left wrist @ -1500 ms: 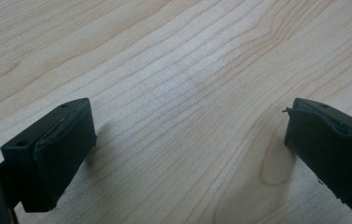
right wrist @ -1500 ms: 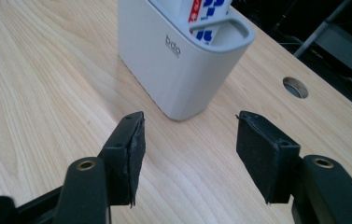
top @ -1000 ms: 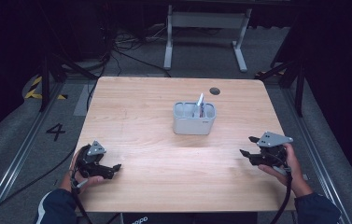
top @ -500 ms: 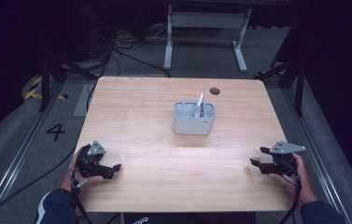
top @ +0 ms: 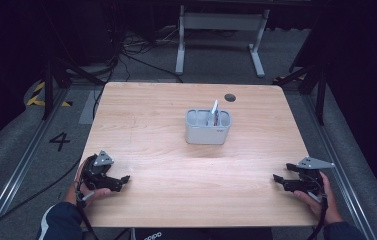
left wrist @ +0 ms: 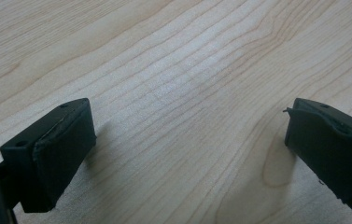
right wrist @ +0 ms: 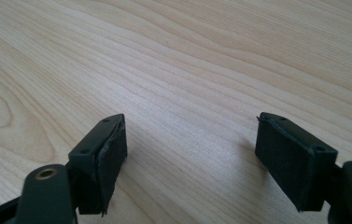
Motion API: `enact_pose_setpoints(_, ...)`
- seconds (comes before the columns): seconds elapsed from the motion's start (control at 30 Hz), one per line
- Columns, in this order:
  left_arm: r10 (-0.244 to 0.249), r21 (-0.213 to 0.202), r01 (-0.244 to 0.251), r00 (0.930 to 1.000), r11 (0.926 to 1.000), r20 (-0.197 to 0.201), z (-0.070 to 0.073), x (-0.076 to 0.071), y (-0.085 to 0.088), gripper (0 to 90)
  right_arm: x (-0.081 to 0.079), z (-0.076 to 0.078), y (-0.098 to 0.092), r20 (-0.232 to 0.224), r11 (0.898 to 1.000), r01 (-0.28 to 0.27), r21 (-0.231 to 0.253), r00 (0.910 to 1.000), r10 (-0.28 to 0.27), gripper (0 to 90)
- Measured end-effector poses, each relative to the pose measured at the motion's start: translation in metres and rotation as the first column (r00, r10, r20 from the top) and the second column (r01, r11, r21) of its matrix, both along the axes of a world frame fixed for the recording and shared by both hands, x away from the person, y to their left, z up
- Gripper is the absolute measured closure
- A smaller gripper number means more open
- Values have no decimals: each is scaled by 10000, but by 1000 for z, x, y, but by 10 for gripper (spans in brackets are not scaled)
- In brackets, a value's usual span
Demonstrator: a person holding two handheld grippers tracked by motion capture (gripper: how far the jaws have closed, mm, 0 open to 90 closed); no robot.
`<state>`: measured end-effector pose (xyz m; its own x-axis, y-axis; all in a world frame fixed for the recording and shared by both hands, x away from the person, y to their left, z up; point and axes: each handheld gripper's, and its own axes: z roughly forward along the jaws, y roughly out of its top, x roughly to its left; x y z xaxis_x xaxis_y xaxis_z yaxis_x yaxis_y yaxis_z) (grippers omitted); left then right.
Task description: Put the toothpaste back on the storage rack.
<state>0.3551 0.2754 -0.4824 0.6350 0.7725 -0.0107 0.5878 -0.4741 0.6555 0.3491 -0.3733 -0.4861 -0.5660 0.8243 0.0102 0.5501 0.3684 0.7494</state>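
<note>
High view: grey caddy (top: pixel 207 127) sits a bit past the middle of the counter (top: pixel 176 165), upright, with a pale utensil handle (top: pixel 214 107) poking up out of one of its compartments, can't tell which one.
Nearest stuff: small dark round hole (top: pixel 230 97) in the counter just behind and to the right of the caddy.
Left hand-held gripper (top: pixel 124 179): resting at the near left corner of the counter, well apart from the caddy; left gripper view shows jaws wide apart with bare wood between them.
Right hand-held gripper (top: pixel 277 178): down low at the near right edge, also well away from the caddy; its jaws have just been opening and nothing's between them.
Around it: dark floor with cables (top: pixel 136 47) and a white frame (top: pixel 221 35) behind the counter.
</note>
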Motion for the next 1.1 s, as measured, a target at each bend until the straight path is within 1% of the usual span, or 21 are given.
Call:
enact_pose_setpoints(0.37, 72, 6, -72, 10000, 10000, -31, 0, 0, -1, 21, 0, 0, 0, -4, 10000, 24, -10, 10000, -24, 249)
enact_pose_setpoints(0.47, -4, 85, 3, 10000, 10000, 85, 0, 1, 0, 21, 0, 0, 0, 0, 10000, 21, -9, 10000, -21, 249)
enact_pose_setpoints(0.53, 23, 51, -23, 10000, 10000, 19, 0, 0, 0, 21, 0, 0, 0, -3, 10000, 26, -9, 10000, -26, 249)
enact_pose_setpoints(0.57, 1, 80, -1, 10000, 10000, 78, 0, 1, 0, 21, 0, 0, 0, -3, 10000, 27, -8, 10000, -27, 249)
enact_pose_setpoints(0.6, 62, 13, -62, 10000, 10000, -21, 0, 0, -1, 21, 0, 0, 0, -10, 10000, 25, -8, 10000, -25, 248)
enact_pose_setpoints(0.63, 62, 13, -62, 10000, 10000, -21, 0, 0, -1, 21, 0, 0, 0, -3, 10000, 28, -13, 10000, -28, 248)
enact_pose_setpoints(0.67, -3, 83, 2, 10000, 10000, 85, 0, 1, 0, 21, 0, 0, 0, -1, 10000, 32, -15, 10000, -32, 247)
enact_pose_setpoints(0.73, 72, 9, -72, 10000, 10000, -29, 0, 0, -1, 21, 0, 0, 0, 0, 10000, 37, -17, 10000, -37, 245)
enact_pose_setpoints(0.87, -8, 87, 7, 10000, 10000, 82, 0, 1, 0, 21, 0, 0, 0, -9, 10000, 41, -12, 10000, -41, 245)
enact_pose_setpoints(1.0, 12, 57, -13, 10000, 10000, 38, 0, 0, 0, 21, 0, 0, 0, -1, 10000, 49, -16, 10000, -49, 243)
enact_pose_setpoints(1.1, -5, 83, 4, 10000, 10000, 81, 0, 1, 0, 21, 0, 0, 0, 0, 10000, 53, -20, 10000, -53, 242)
